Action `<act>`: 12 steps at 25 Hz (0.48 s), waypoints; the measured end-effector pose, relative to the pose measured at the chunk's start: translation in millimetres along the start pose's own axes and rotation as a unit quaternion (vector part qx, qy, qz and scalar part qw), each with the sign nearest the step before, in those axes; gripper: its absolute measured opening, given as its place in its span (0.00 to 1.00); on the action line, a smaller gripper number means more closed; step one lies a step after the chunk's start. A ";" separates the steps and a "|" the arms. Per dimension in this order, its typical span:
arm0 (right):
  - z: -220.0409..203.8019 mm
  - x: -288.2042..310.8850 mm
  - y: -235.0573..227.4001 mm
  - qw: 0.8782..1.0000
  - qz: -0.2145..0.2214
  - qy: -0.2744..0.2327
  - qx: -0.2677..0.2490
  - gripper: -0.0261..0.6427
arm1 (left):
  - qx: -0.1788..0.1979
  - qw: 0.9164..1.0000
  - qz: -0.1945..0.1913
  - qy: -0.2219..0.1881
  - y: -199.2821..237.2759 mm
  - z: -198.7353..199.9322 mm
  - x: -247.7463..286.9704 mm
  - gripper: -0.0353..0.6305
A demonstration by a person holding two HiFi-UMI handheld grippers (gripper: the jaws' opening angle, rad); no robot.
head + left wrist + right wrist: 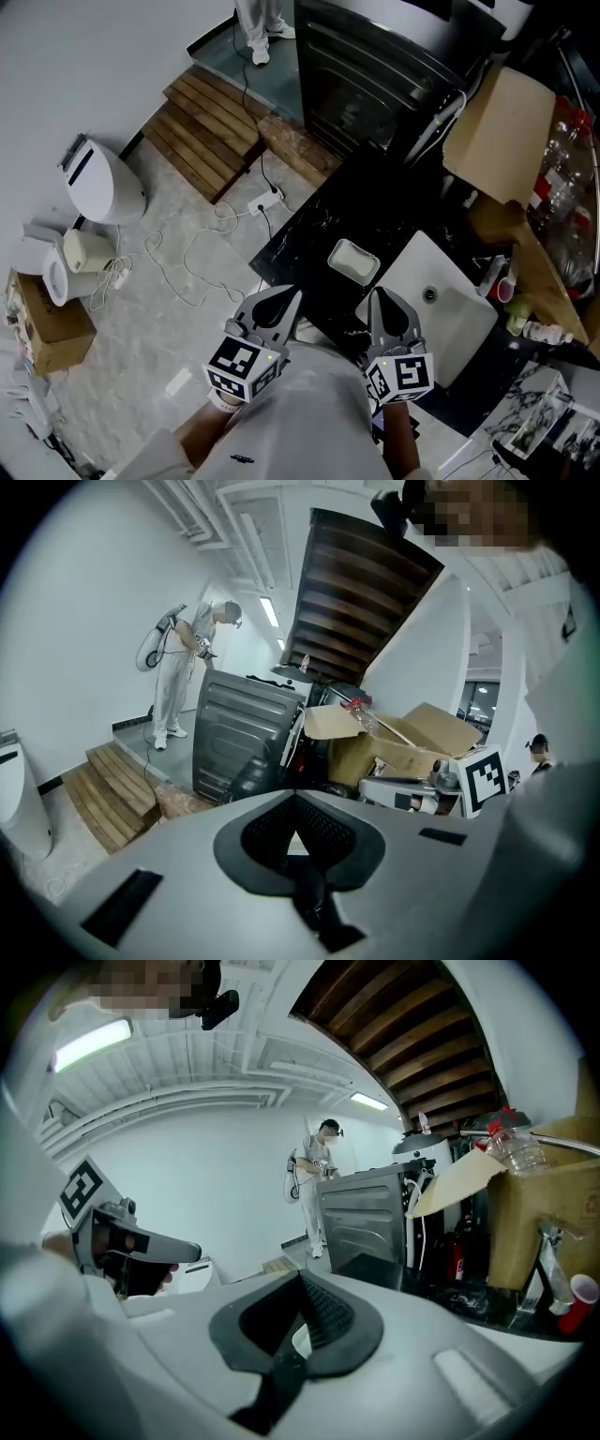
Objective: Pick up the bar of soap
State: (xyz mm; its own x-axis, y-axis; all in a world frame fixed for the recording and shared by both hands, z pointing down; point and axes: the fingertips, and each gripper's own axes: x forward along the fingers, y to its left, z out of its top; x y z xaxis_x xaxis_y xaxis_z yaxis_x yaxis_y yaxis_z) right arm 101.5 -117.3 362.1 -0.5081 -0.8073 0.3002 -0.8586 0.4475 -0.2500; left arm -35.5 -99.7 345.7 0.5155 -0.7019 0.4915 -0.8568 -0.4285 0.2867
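The bar of soap (352,260) is pale and lies in a white rectangular dish on the black marble counter (309,230), left of the sink. My left gripper (284,299) hovers at the counter's near edge, below and left of the dish, with its jaws together and nothing in them. My right gripper (382,297) is beside it, just below and right of the dish, jaws also together and empty. In the left gripper view the left gripper (296,800) has its jaws meeting at a point; the right gripper (302,1277) looks the same in its own view.
A white sink (456,316) is set in the counter at right, with a pink cup (506,290) beyond it. A cardboard box (502,127) and a dark metal appliance (375,66) stand behind. Wooden steps (202,131), cables and a power strip (263,200) lie on the floor at left.
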 end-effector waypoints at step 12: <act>-21.4 22.5 -11.7 0.999 0.007 0.035 -0.040 0.07 | 0.000 0.999 -0.020 0.027 8.2 -18.5 30.7 0.06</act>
State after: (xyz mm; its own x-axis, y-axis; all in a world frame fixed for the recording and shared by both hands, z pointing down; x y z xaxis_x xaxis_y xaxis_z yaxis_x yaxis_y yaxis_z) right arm 98.7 -132.5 391.4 -0.5213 -0.7732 0.3610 -0.8525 0.4905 -0.1805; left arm -26.9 -114.2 378.4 0.5487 -0.6520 0.5233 -0.8351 -0.4566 0.3066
